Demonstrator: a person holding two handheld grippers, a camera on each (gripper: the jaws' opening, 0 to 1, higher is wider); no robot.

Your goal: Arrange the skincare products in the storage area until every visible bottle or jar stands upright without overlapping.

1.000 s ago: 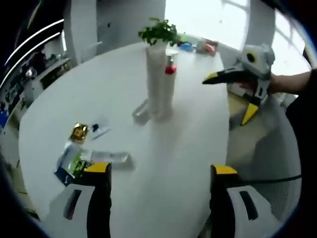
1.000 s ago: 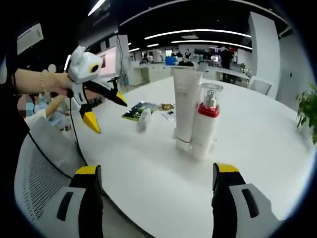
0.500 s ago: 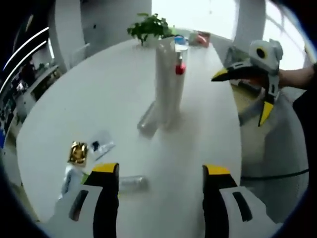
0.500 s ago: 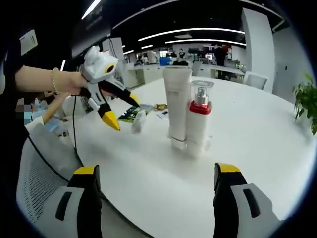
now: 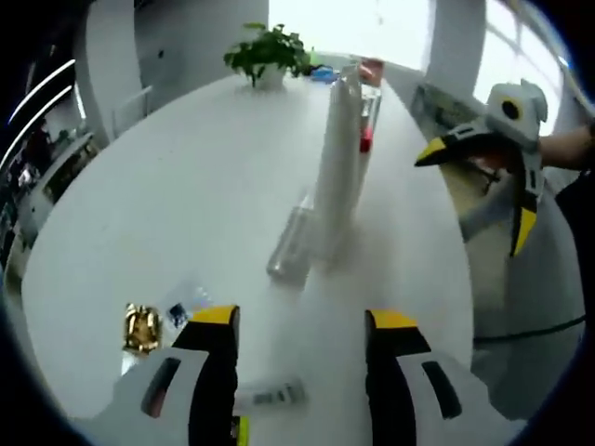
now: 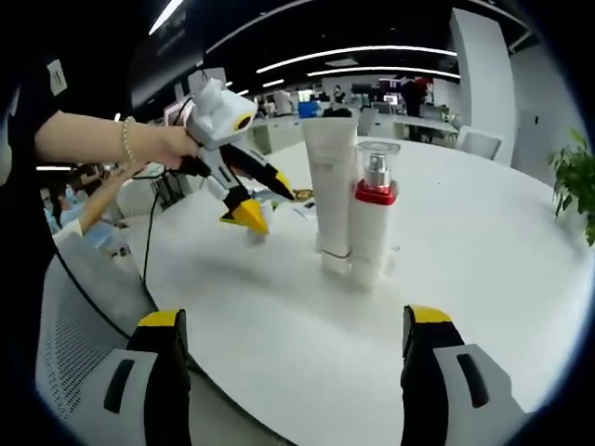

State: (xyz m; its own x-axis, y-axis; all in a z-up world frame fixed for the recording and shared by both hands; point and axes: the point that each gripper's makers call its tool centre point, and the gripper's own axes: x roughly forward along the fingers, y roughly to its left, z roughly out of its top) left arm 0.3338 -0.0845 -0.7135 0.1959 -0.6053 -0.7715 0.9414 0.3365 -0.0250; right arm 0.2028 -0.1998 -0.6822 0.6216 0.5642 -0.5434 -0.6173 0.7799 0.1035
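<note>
Bottles stood close together on the round white bench (image 6: 483,279): a tall white tube (image 6: 330,190) and, touching its side, a white pump bottle (image 6: 374,218) with a red band and a clear cap. Both stood upright, ahead of the right gripper (image 6: 293,367), whose fingers were spread wide with nothing between them. In the left gripper view the same tall white tube (image 5: 337,153) rose ahead of the left gripper (image 5: 297,372), and a small clear bottle (image 5: 290,244) lay on its side just before it. That gripper's fingers were spread apart too, holding nothing. A little gold jar (image 5: 141,327) sat beside the left finger, with a small flat packet (image 5: 186,302) near it, and another small bottle (image 5: 270,398) lay flat between the fingers. A green plant (image 5: 265,51) stood far off on the bench.
</note>
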